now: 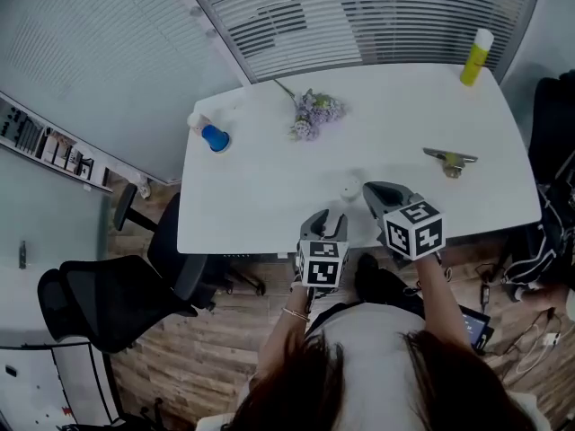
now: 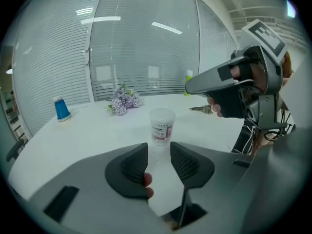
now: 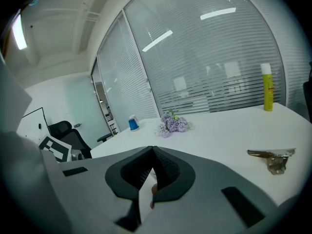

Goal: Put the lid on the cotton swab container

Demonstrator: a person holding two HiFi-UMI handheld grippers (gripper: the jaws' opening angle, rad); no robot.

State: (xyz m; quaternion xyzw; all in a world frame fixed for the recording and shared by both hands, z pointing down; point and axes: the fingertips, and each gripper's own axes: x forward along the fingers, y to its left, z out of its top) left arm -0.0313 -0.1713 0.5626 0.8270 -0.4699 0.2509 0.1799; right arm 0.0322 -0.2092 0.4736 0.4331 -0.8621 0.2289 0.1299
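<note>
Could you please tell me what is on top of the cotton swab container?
A white lid appears to sit on the cotton swab container, closing it. Nothing rests on the lid. The contents are hidden by lid and label.

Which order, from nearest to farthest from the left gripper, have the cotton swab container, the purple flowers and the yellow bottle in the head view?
1. cotton swab container: just ahead of the left gripper, slightly to its right.
2. purple flowers: further back, about straight ahead.
3. yellow bottle: at the far right corner, clearly the farthest.
</note>
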